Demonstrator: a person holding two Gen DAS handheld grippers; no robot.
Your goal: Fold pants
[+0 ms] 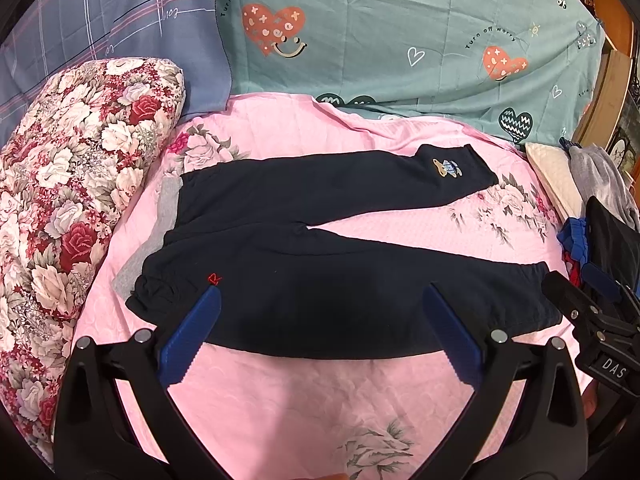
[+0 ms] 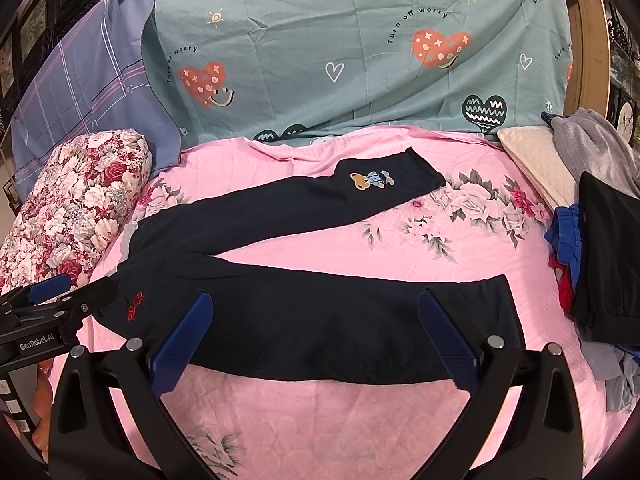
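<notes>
Dark navy pants (image 1: 320,248) lie flat on the pink floral bedspread (image 1: 320,408), waistband at the left, both legs spread to the right. A bear patch (image 1: 447,167) marks the far leg; it also shows in the right wrist view (image 2: 372,180). The pants (image 2: 320,300) carry red "BEAR" lettering (image 2: 135,306) near the waist. My left gripper (image 1: 320,292) is open and empty, hovering over the near leg. My right gripper (image 2: 316,300) is open and empty over the same leg. Each gripper shows at the edge of the other's view.
A red floral bolster (image 1: 72,200) lies at the left. A teal heart-print sheet (image 1: 400,32) and blue plaid pillow (image 1: 100,32) lie behind. A pile of clothes (image 2: 600,248) and a cream pillow (image 2: 532,156) sit at the right.
</notes>
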